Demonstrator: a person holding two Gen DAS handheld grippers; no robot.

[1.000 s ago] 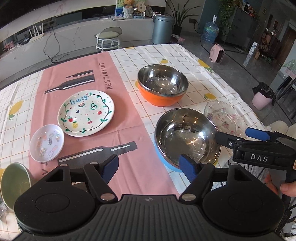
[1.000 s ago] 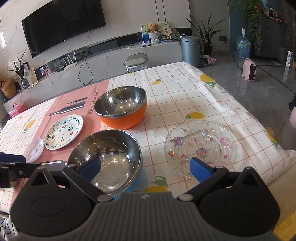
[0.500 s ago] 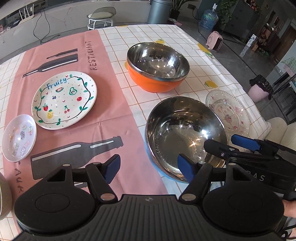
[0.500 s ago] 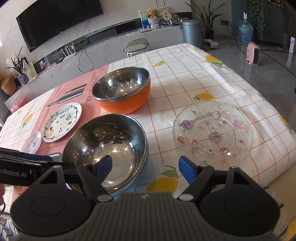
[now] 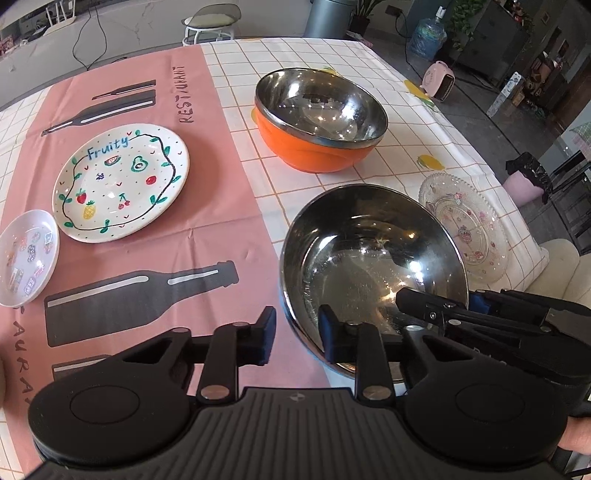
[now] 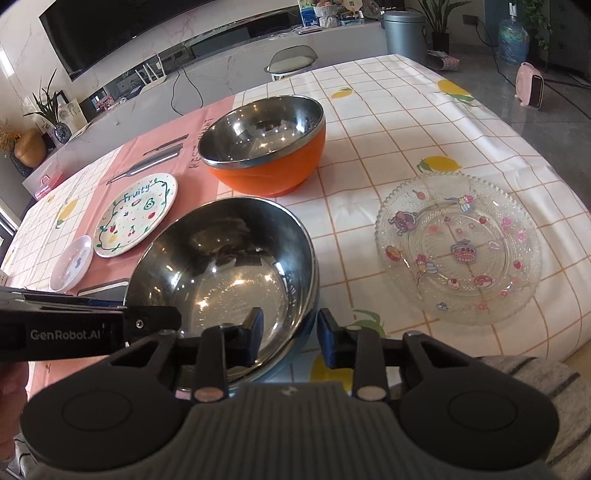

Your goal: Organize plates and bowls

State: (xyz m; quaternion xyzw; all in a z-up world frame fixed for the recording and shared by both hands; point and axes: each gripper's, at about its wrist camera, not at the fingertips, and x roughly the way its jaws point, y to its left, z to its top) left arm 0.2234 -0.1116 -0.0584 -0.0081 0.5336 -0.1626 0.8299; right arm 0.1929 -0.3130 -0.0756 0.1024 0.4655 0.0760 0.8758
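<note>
A steel bowl with a blue outside (image 5: pixel 373 254) (image 6: pixel 229 269) sits near the table's front edge. My left gripper (image 5: pixel 297 338) straddles its near-left rim, one finger inside, one outside, jaws narrowed but a gap still shows. My right gripper (image 6: pixel 290 338) straddles its near-right rim the same way. An orange bowl with a steel lining (image 5: pixel 317 122) (image 6: pixel 266 147) stands behind it. A clear glass plate (image 5: pixel 467 232) (image 6: pixel 458 247) lies to the right. A "Fruity" plate (image 5: pixel 120 181) (image 6: pixel 136 212) and a small white saucer (image 5: pixel 26 256) (image 6: pixel 72 262) lie on the left.
The table has a pink runner (image 5: pixel 184 221) and a white checked cloth (image 6: pixel 406 122). The table's right edge drops to the floor, with a pink heater (image 5: pixel 441 79), a stool (image 5: pixel 212 26) and a grey bin (image 6: pixel 404 31) beyond.
Both grippers moved forward and down onto the blue bowl's near rim and their jaws narrowed around it. The bowl now looks slightly tilted.
</note>
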